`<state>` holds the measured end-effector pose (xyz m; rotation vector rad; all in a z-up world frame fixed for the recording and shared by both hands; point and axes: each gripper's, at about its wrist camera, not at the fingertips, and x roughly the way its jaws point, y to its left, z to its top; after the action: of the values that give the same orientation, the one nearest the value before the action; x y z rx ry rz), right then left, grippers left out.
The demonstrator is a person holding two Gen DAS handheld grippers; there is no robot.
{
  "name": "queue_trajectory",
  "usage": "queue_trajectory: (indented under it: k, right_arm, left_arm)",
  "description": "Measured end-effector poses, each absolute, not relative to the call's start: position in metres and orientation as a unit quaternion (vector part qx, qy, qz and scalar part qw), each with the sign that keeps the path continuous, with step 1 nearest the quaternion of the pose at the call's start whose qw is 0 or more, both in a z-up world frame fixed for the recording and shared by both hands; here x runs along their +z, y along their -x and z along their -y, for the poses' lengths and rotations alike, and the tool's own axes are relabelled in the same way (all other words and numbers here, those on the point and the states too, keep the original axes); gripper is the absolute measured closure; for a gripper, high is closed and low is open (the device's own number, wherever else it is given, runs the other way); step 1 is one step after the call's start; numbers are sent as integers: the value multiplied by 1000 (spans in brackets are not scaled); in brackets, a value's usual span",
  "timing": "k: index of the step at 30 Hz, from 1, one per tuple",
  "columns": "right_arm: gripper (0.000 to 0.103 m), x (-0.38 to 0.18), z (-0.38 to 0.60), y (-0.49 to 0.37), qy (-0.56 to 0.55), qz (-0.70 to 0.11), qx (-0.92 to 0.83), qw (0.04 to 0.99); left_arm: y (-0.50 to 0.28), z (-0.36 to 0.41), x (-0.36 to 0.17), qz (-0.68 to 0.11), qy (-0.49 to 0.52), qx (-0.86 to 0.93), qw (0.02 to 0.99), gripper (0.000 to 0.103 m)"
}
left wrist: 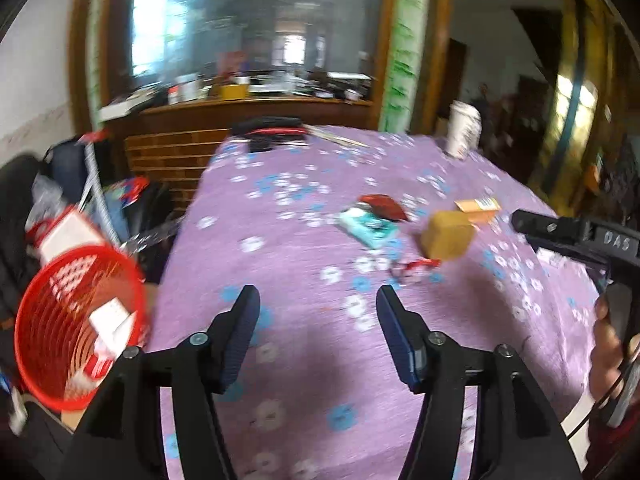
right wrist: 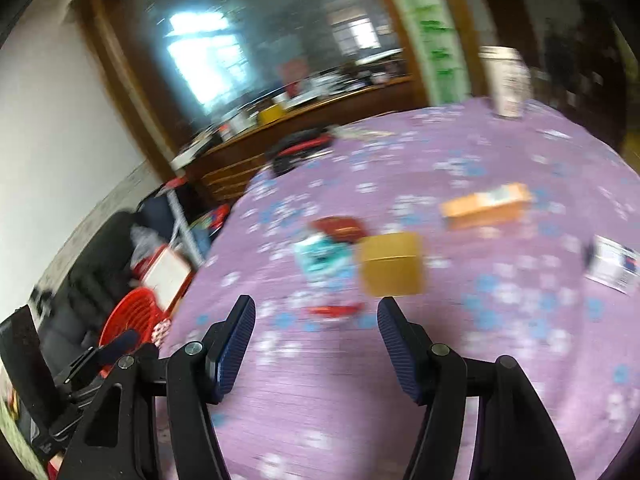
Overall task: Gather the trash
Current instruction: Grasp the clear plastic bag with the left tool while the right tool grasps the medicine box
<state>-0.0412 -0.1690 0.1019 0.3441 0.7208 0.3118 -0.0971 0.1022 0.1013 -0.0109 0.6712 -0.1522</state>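
Red basket point(left wrist: 76, 320): off the left edge of the table point(left wrist: 280, 352), tilted, holding white and red cartons.
Left gripper point(left wrist: 316, 300): fingers apart, nothing between them, over bare cloth right of the basket.
Trash: teal packet point(left wrist: 370, 229), red wrapper point(left wrist: 384, 206), yellow box point(left wrist: 448, 238), orange box point(left wrist: 478, 206), all well right of the basket.
Right gripper point(right wrist: 316, 312): fingers apart, empty, short of the yellow box.
Risk: both views smear; a fast reach may nudge the yellow box instead of bracketing it.
Unclear: labels unreadable; basket depth hidden.
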Motion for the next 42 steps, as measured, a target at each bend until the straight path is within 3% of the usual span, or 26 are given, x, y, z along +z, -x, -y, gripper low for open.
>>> queue_trajectory:
  k: [4,10,20,21,23,24,34,38,42]
  right_arm:
    - [35,103,231,49,-206,-337,115,911]
    - [33,97,310,58,-237,-324,46,915]
    - [33,75,422,23,-258,-346,-58,900]
    - [33,71,430,17,-262,-348,-66,898]
    - [33,57,444,3,-272,-363,-62,889]
    - [33,52,448,-3,-279,-365,-60,886]
    - [32,26,429,-16,-312,-411,48,855]
    - [32,34,387,-4,-269,-437,127,849]
    - [32,45,375,-2,-189,-436,71,877]
  left_arm:
    - [64,-61,97,-360,-23,-106,927,37]
    - [18,-15,65,-406,-44,-129,904,37]
    - [-21,19,26,-414,-54,-135,899,37]
    - [-24,19,25,-414,-54,-134,899,37]
    - [-29,18,24,-411,-48,-136,900,47]
    - [-32,17,22,-414,-43,-138,899,56]
    - [-37,3,22,-397,-7,-150,905,59]
    - [-36,1,23,-396,-3,-152,905,59]
    - [-36,-1,23,-394,-3,-152,906,59]
